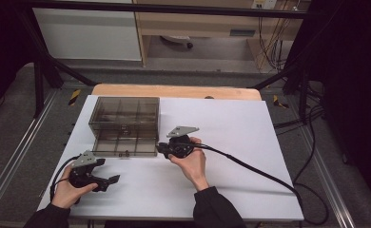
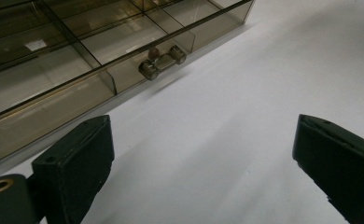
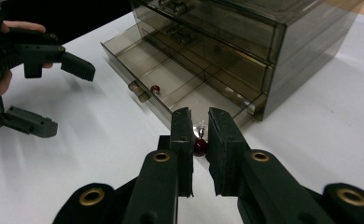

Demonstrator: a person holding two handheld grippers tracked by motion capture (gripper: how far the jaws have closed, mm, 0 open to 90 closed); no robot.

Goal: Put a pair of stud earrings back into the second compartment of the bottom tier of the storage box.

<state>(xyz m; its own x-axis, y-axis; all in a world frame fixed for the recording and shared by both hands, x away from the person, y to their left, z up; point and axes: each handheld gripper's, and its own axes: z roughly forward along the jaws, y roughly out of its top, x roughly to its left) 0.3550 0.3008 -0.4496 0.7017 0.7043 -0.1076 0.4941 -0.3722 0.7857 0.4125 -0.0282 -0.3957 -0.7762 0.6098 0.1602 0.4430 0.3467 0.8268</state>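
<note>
Two black jaws of the right gripper [image 3: 199,154] clenched on a glossy red round earring [image 3: 199,145] beside the smoky plastic drawer [image 3: 171,88].

Drawer cabinet [image 1: 124,124]: smoke-tinted see-through plastic, glossy, smooth walls and dividers that catch glints. Drawer handle [image 2: 162,61]: shiny metal-looking bar with rounded ends. Small red bead [image 3: 199,146] between the right gripper [image 3: 199,140] pads: glossy, with a bright silvery cap. Both grippers, the left gripper [image 1: 108,182] too: matt black plastic, pads dull and faintly grainy, brass-coloured rings at the pivots. Table cover [image 1: 231,142]: white, matt, smooth like paper. Table edge [image 1: 174,90] behind: pale wood, low sheen.
</note>
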